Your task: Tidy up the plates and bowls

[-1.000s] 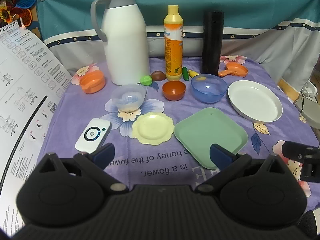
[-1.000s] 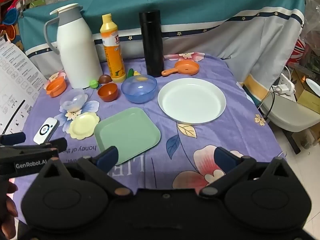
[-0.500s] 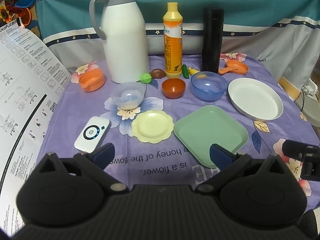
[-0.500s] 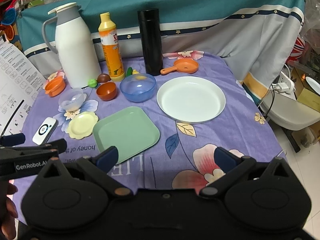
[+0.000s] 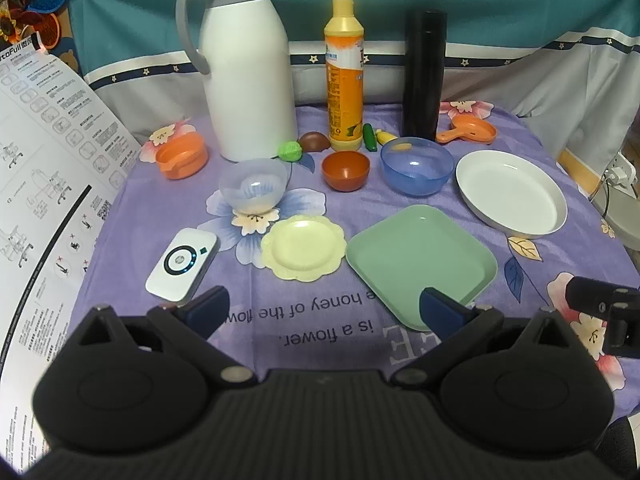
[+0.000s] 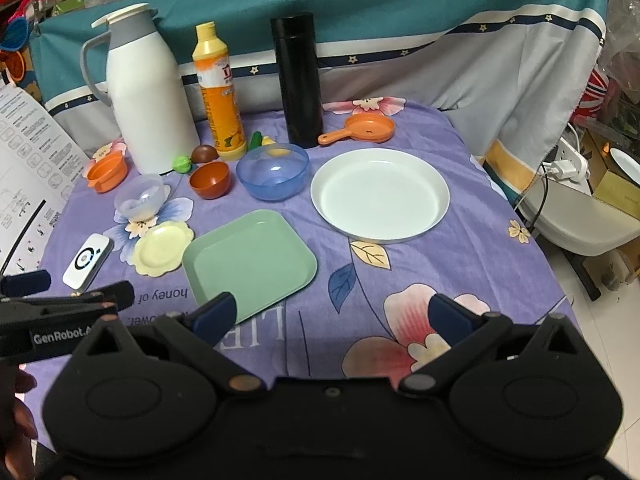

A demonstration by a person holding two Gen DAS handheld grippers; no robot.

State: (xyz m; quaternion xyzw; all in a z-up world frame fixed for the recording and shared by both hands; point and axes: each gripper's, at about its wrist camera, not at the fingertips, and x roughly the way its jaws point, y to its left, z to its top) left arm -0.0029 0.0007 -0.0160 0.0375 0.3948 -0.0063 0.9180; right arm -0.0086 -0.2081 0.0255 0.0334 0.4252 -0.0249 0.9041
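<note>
Behind the blue bowl (image 5: 416, 165), in the upper middle of the left wrist frame, a small yellow piece showed only through the tinted wall, and I could not tell what it was. The instruction sheet (image 5: 44, 184) was cut off by the left border. Both sets of tongs hung above the near edge of the bench (image 6: 472, 248), each spread wide and gripping nothing: the left tongs (image 5: 324, 308) low in their own view, the right tongs (image 6: 334, 312) low in theirs. The green square plate (image 5: 420, 262) lay at centre, its near corner partly covered by one finger (image 5: 440, 312) of the left tongs. Just left of it lay the yellow scalloped plate (image 5: 303, 247), close but whether touching I could not tell. The white round plate (image 6: 380, 196) sat to the right, near the bench's right edge, with bare cloth between it and the green one. The clear bowl (image 5: 253, 188) and brown bowl (image 5: 345, 170) stood apart, further back.
</note>
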